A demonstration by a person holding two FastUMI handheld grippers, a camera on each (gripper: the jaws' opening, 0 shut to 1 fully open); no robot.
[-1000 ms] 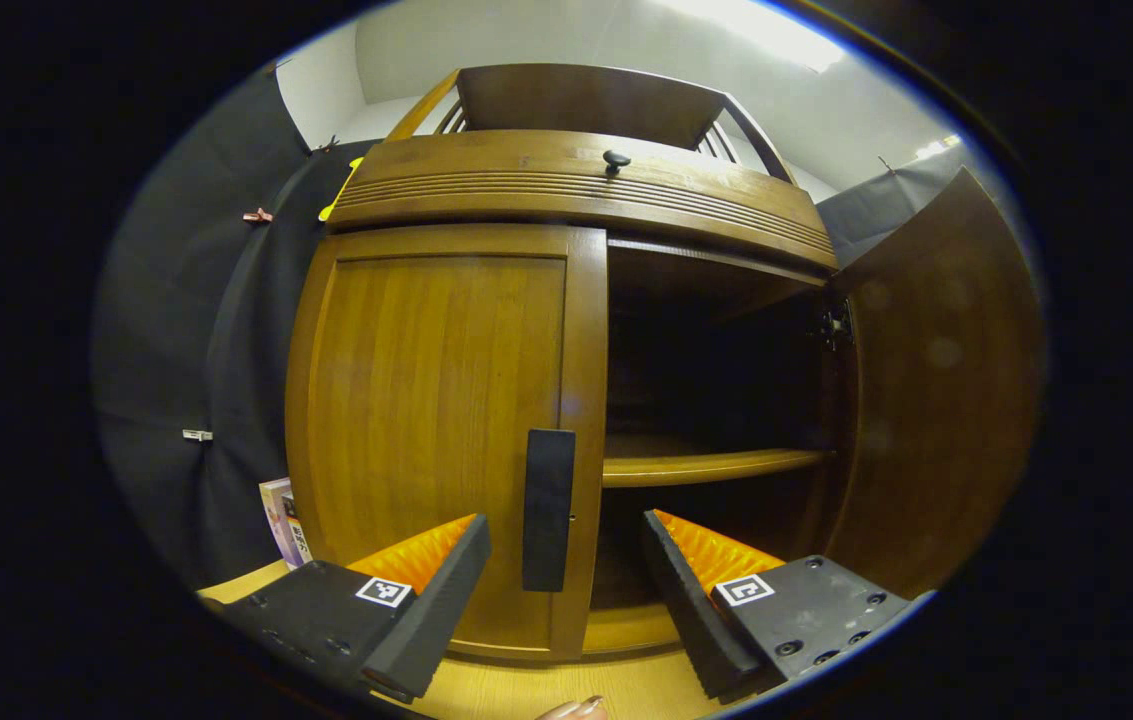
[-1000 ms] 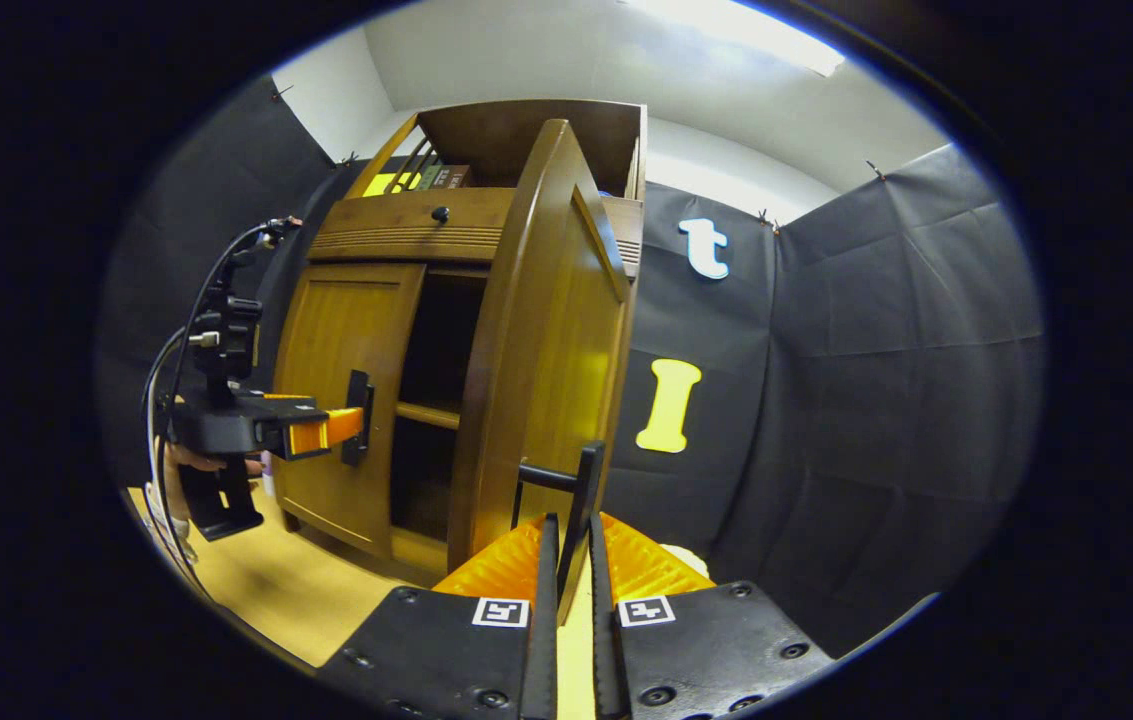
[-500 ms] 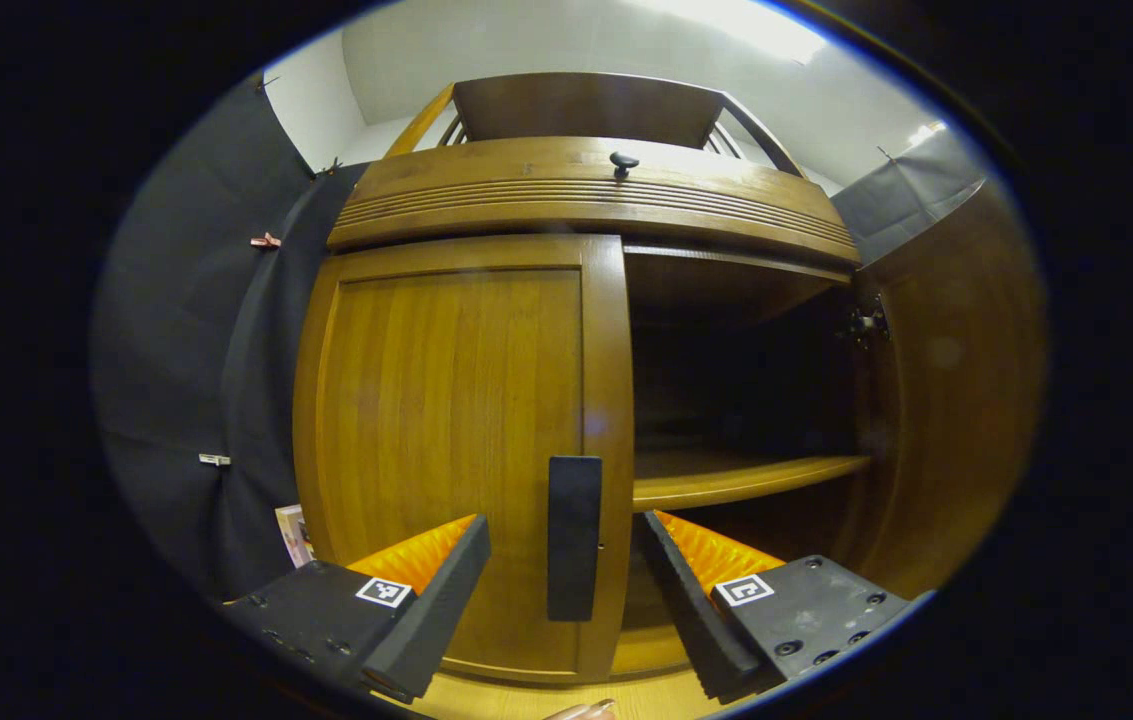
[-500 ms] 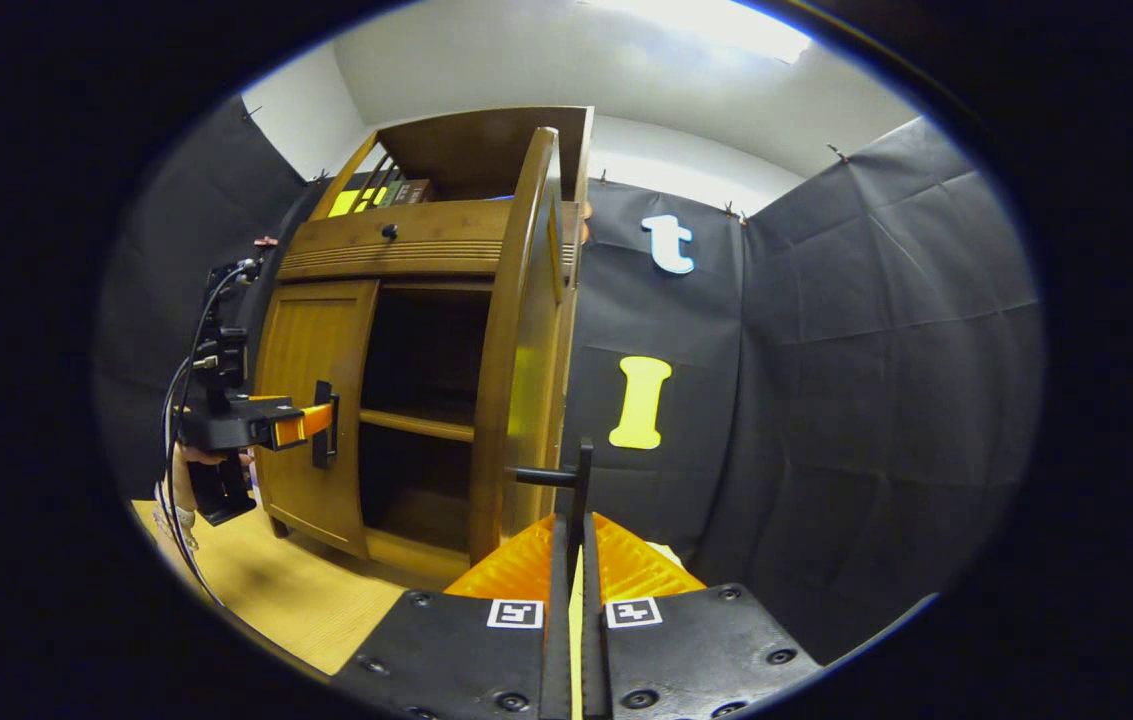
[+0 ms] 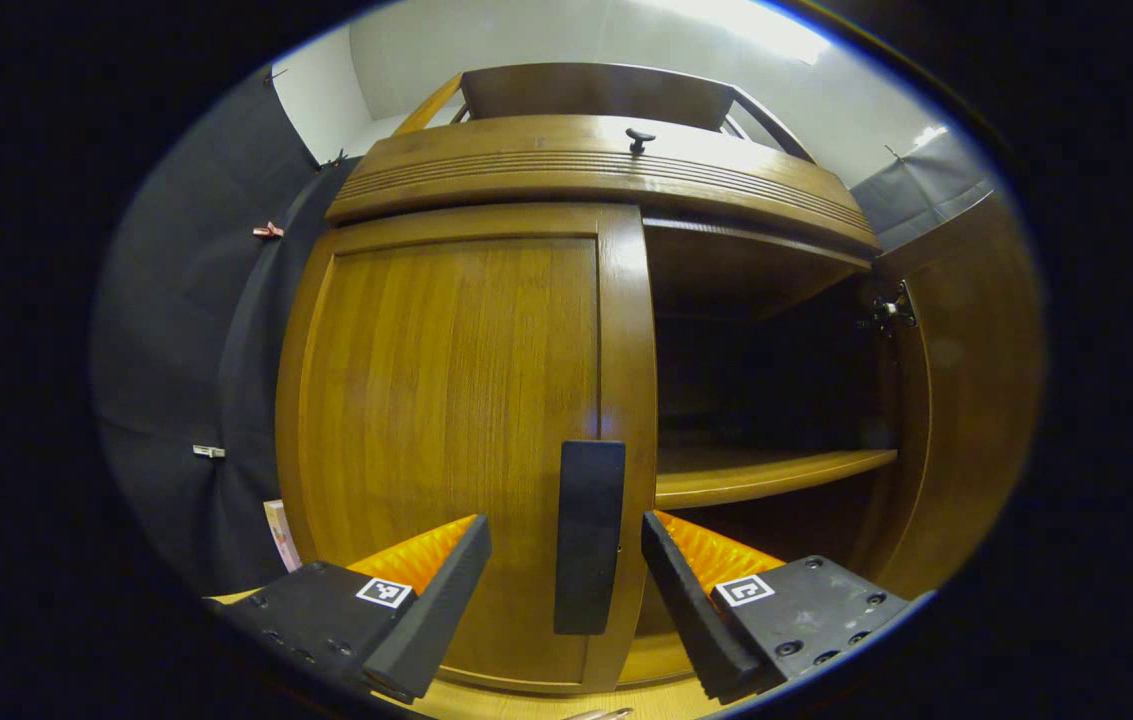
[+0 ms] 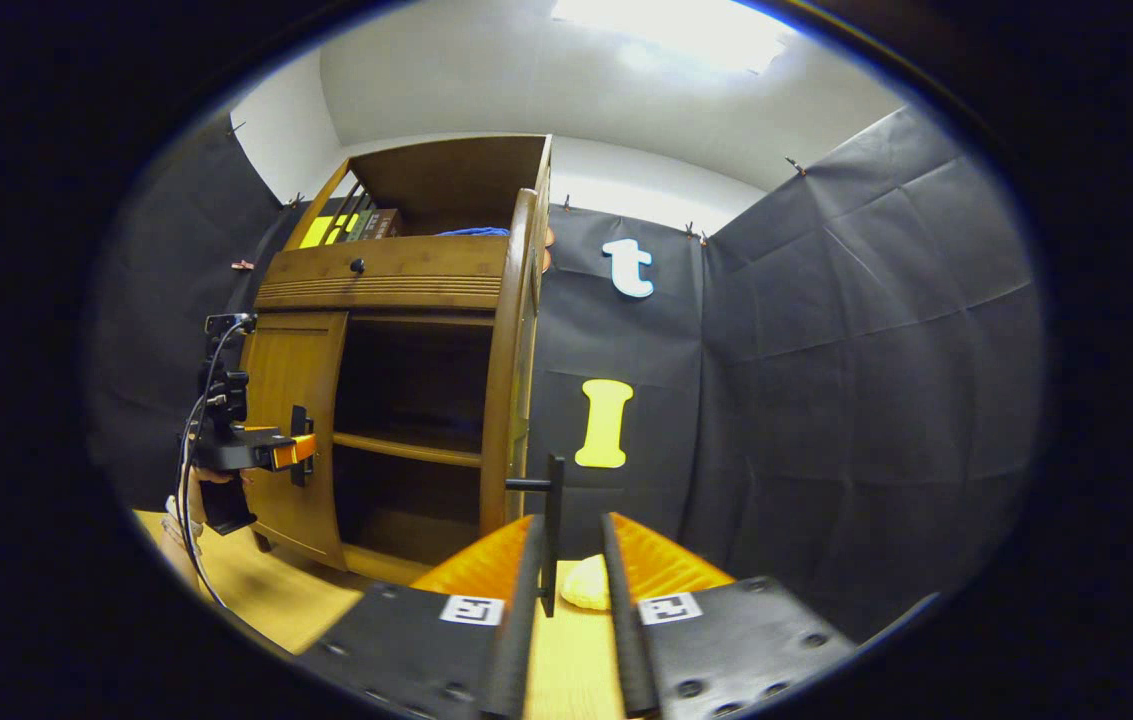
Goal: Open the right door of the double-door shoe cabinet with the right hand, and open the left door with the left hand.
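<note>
Right door (image 6: 511, 370) stands swung wide, right gripper (image 6: 571, 560) slackened to a narrow gap around its handle (image 6: 552, 520); left gripper (image 5: 566, 580), jaws wide, straddles the closed left door's (image 5: 446, 440) handle (image 5: 586, 535), ungripped, positioned for closing.

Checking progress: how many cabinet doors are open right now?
1. The right door is swung wide open, its handle between the right gripper's parted fingers. The left door is closed, left gripper straddling its handle.

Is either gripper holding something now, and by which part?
Nothing is held. The right gripper stands open around the right door's handle, and the left gripper stands open around the left door's handle, neither pressing.
</note>
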